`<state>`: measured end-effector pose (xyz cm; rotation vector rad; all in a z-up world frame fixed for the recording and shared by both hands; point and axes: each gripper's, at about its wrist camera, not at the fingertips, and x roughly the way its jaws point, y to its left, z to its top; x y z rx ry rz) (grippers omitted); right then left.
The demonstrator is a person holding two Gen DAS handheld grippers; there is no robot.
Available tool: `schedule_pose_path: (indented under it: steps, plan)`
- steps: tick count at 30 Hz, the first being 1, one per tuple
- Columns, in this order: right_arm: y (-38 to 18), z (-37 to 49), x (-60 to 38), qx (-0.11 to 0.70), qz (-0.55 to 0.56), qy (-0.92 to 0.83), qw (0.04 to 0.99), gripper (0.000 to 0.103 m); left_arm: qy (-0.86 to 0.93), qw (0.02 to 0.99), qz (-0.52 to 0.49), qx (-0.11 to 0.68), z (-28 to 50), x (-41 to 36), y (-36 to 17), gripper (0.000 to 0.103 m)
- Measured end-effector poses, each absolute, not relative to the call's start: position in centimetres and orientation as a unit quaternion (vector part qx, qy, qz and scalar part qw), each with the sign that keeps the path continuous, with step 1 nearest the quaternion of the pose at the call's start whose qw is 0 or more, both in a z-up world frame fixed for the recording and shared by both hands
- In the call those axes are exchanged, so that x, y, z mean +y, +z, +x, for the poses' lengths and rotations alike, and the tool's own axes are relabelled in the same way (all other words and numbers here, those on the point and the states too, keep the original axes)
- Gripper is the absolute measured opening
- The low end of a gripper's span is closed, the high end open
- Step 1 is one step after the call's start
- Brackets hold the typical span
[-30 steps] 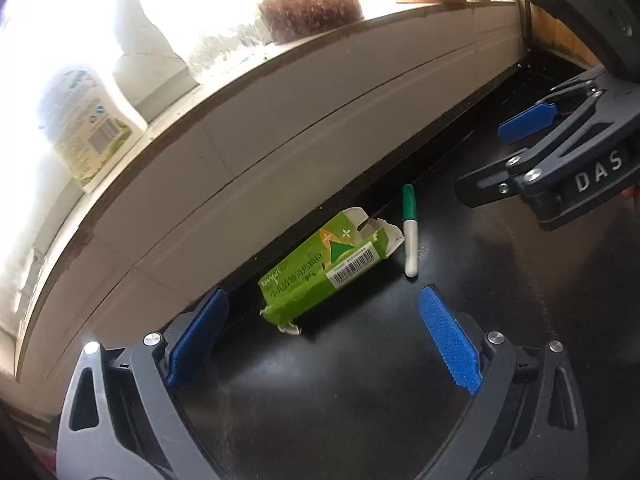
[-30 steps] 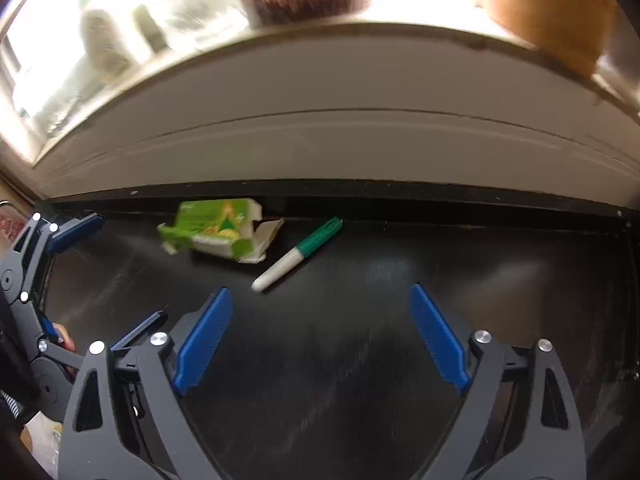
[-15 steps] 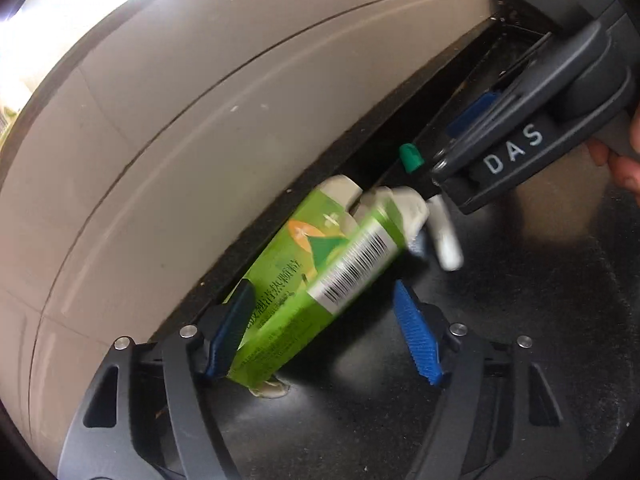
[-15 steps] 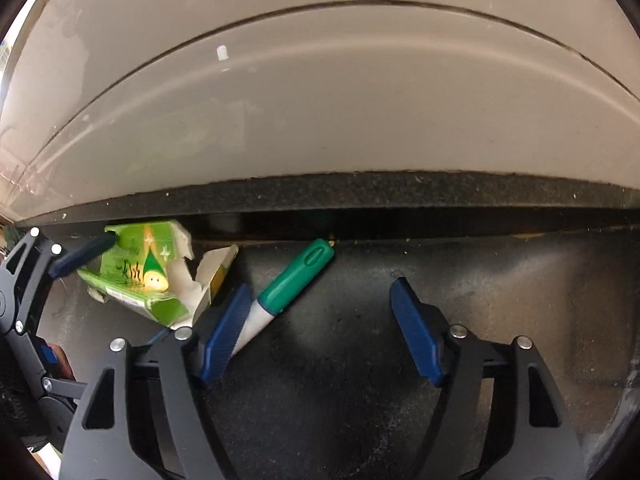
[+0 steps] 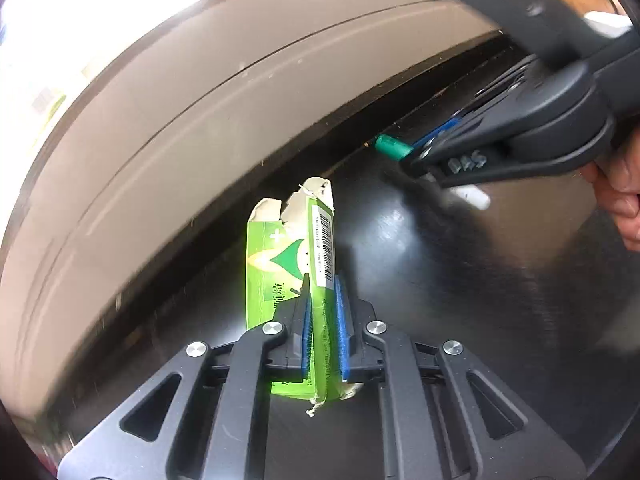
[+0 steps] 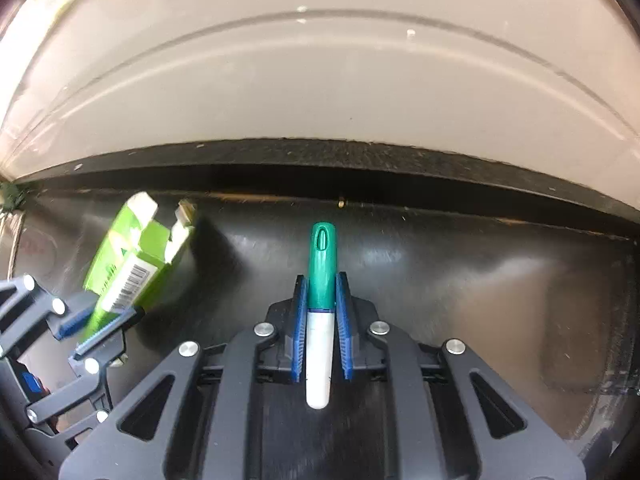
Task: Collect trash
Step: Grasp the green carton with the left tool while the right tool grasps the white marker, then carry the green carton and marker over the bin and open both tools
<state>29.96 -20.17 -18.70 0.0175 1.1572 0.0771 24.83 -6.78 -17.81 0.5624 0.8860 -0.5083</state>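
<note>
The left tool (image 5: 323,320) is clamped on a flattened green carton (image 5: 298,256), its blue pads (image 5: 306,320) pressing the carton's narrow sides near the lower end, so that most of the carton sticks out forward past the fingertips. The torn white flaps at the far end point toward the pale wall panel (image 5: 200,120), and the barcode strip runs along the edge facing the camera. In the right wrist view the same carton appears at the left, tilted, with the left tool's pads at its lower end. The carton looks raised off the black tabletop (image 5: 460,300), though how far cannot be told. The right tool (image 6: 322,320) is closed on a marker (image 6: 320,312) with a green cap and white barrel. The marker lies straight along the line of the fingers; the pads grip it around the join of cap and barrel, the capped end reaches forward beyond the tips toward the wall, and the white barrel runs back between the fingers. In the left wrist view the right tool sits at upper right, held by a person's hand (image 5: 618,196), with the green cap poking out on its far side and the white end showing below it. The two tools are near each other above the tabletop, close to the dark strip at the foot of the wall.
</note>
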Motion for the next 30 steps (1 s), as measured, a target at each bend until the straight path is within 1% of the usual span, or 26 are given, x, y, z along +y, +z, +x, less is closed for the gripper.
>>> schedule_pose_path:
  steps: [6,10,14,18,22,30]
  plan:
    - [-14.4,24.6,-19.1,0.526,-0.009,0.067,0.848,0.015,-0.165,0.850,0.158,0.475,20.7,-4.5,-14.8,0.009]
    - [-11.7,19.9,-18.3,0.511,-0.015,0.089,0.855,0.015,-0.120,0.851,0.108,0.499,17.8,-3.1,-13.3,0.009]
    - [-9.7,15.4,-17.5,0.499,-0.025,0.106,0.860,0.015,-0.092,0.855,0.083,0.504,14.5,-3.1,-11.7,0.009]
    - [-9.0,12.2,-17.1,0.494,-0.030,0.116,0.861,0.015,-0.078,0.857,0.069,0.504,12.1,-2.8,-10.8,0.009]
    - [-8.7,10.6,-17.6,0.493,-0.031,0.120,0.861,0.015,-0.071,0.859,0.065,0.502,9.1,-2.7,-10.2,0.009]
    - [-8.2,8.0,-17.8,0.487,-0.040,0.130,0.863,0.015,-0.056,0.864,0.056,0.498,7.7,-2.2,-9.3,0.009]
